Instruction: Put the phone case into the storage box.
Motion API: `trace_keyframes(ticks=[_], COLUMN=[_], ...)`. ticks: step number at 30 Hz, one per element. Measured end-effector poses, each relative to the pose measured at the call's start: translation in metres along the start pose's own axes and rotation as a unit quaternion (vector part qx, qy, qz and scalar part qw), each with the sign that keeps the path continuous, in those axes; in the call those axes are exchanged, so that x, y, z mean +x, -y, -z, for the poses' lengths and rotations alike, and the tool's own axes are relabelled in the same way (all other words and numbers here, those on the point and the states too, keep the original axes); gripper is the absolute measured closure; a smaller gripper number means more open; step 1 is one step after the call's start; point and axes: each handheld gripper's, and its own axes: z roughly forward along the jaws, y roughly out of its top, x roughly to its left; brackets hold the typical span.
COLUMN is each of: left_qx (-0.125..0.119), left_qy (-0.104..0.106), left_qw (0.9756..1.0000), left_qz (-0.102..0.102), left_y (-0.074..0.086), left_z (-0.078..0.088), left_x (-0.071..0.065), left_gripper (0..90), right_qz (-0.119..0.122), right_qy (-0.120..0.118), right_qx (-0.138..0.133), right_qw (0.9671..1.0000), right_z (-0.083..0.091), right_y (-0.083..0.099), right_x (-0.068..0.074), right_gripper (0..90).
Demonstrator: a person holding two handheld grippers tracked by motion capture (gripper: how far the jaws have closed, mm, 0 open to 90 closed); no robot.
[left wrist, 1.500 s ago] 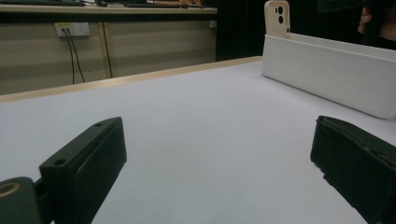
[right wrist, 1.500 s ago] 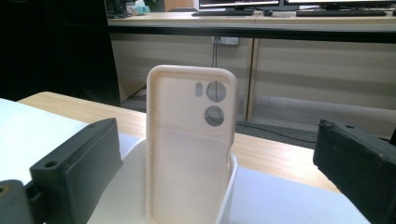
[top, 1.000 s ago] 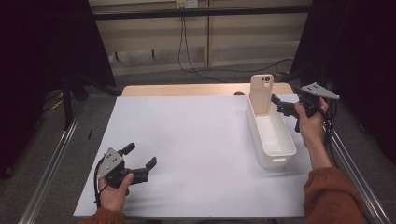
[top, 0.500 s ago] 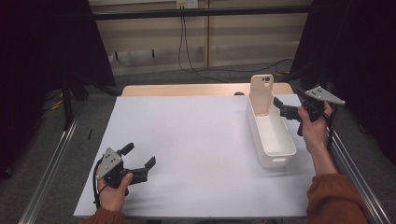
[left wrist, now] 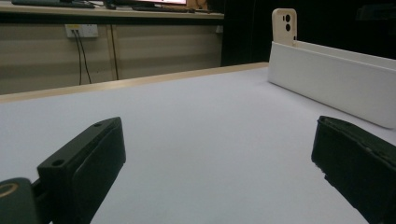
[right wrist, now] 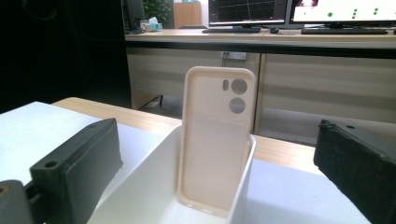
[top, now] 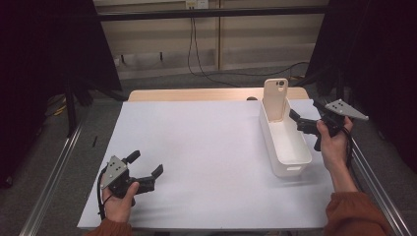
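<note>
Left gripper [top: 146,166]: held in the left hand [top: 119,201] near the front left corner of the tabletop, jaws spread wide, nothing between them. Right gripper [top: 298,119]: held in the right hand [top: 334,145] at the right edge, raised, jaws wide apart and empty

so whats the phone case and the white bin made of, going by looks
Phone case: likely soft silicone or rubbery plastic; matte cream, rounded lip, moulded camera holes.
White bin: probably rigid moulded plastic; smooth, thin straight walls with a faint sheen.
Neither can be confirmed by sight.
</note>
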Motion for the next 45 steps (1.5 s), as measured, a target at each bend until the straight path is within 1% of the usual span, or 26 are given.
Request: trace_keyframes(ticks=[3, 5, 7, 9, 10, 12, 14, 15, 16, 18, 19, 20, 21, 22, 23, 26, 28, 30, 32, 34, 35, 38, 42, 45], left_qx=[-0.003, -0.003, -0.004, -0.005, -0.004, -0.003, -0.004, -0.004, -0.006, -0.008, -0.009, -0.008, -0.006, -0.007, -0.007, -0.008, -0.007, -0.007, -0.006, -0.005, -0.006, -0.009, -0.006, -0.006], left_qy=[-0.002, -0.004, -0.002, -0.005, -0.003, -0.005, -0.007, -0.005, -0.006, -0.006, -0.006, -0.007, -0.007, -0.007, -0.007, -0.010, -0.011, -0.009, -0.009, -0.009, -0.009, -0.010, -0.008, -0.006], left_qw=[1.0000, 1.0000, 1.0000, 1.0000, 1.0000, 1.0000, 1.0000, 1.0000, 1.0000, 0.9999, 0.9999, 0.9999, 1.0000, 1.0000, 0.9999, 0.9999, 0.9999, 0.9999, 0.9999, 0.9999, 0.9999, 0.9999, 0.9999, 1.0000], left_qz=[0.003, 0.001, -0.002, 0.002, -0.003, -0.002, 0.002, -0.003, -0.003, -0.003, -0.001, 0.000, -0.002, -0.001, -0.003, -0.002, -0.003, -0.007, -0.006, -0.002, -0.005, -0.005, -0.001, -0.003], left_y=[0.000, 0.000, -0.001, 0.000, 0.000, 0.000, 0.000, 0.000, -0.001, -0.001, -0.001, -0.001, -0.001, -0.001, -0.001, -0.001, -0.001, -0.001, -0.001, -0.001, -0.001, -0.001, -0.001, -0.001], left_z=[0.000, 0.001, 0.002, 0.003, 0.004, 0.004, 0.005, 0.005, 0.006, 0.007, 0.007, 0.007, 0.007, 0.007, 0.007, 0.009, 0.009, 0.009, 0.009, 0.009, 0.009, 0.009, 0.008, 0.008], left_x=[0.000, 0.000, 0.000, -0.001, 0.000, 0.000, 0.000, 0.000, 0.000, -0.001, -0.001, -0.001, -0.001, -0.001, -0.001, -0.001, -0.002, -0.002, -0.002, -0.003, -0.002, -0.003, -0.003, -0.003], left_gripper=[3.1, 3.1, 3.1, 3.1, 3.1, 3.1, 3.1, 3.2, 3.2, 3.2, 3.2, 3.1, 3.2, 3.2, 3.3, 3.3, 3.4, 3.5, 3.5, 3.5, 3.6, 3.6, 3.9, 3.8], right_qz=[-0.002, -0.001, -0.002, -0.003, -0.001, -0.007, -0.001, -0.001, -0.008, -0.003, -0.012, -0.013, -0.009, -0.007, -0.010, -0.004, -0.007, -0.010, -0.007, -0.004, -0.004, 0.000, -0.006, -0.001], right_qy=[-0.003, -0.004, 0.001, 0.002, 0.000, -0.001, 0.000, 0.000, -0.002, -0.001, 0.000, -0.002, -0.002, -0.002, -0.004, -0.005, -0.004, -0.004, -0.004, -0.005, -0.009, -0.009, -0.012, -0.005], right_qx=[-0.002, 0.000, -0.002, -0.001, 0.000, -0.008, -0.005, -0.003, -0.005, -0.001, -0.005, -0.006, 0.001, 0.002, -0.002, -0.002, -0.004, 0.002, 0.006, 0.002, -0.001, -0.009, -0.005, -0.004], right_qw=[1.0000, 1.0000, 1.0000, 1.0000, 1.0000, 0.9999, 1.0000, 1.0000, 1.0000, 1.0000, 0.9999, 0.9999, 1.0000, 1.0000, 0.9999, 1.0000, 1.0000, 0.9999, 0.9999, 1.0000, 1.0000, 0.9999, 0.9999, 1.0000], right_z=[0.006, 0.009, 0.013, 0.017, 0.019, 0.024, 0.028, 0.031, 0.033, 0.036, 0.038, 0.040, 0.042, 0.044, 0.046, 0.053, 0.058, 0.062, 0.067, 0.072, 0.075, 0.083, 0.090, 0.096], right_y=[0.002, 0.004, 0.005, 0.004, 0.004, 0.003, 0.003, 0.004, 0.006, 0.010, 0.012, 0.013, 0.013, 0.013, 0.014, 0.015, 0.015, 0.015, 0.015, 0.014, 0.013, 0.014, 0.020, 0.024], right_x=[0.001, 0.001, 0.001, 0.003, 0.004, 0.006, 0.008, 0.009, 0.010, 0.011, 0.012, 0.012, 0.013, 0.014, 0.016, 0.019, 0.021, 0.022, 0.024, 0.027, 0.029, 0.035, 0.039, 0.040], right_gripper=[0.5, 0.5, 0.5, 0.5, 0.5, 0.5, 0.5, 0.5, 0.5, 0.5, 0.5, 0.5, 0.5, 0.5, 0.5, 0.5, 0.2, 0.2, 0.2, 0.2, 0.1, 0.0, 0.0, 0.0])
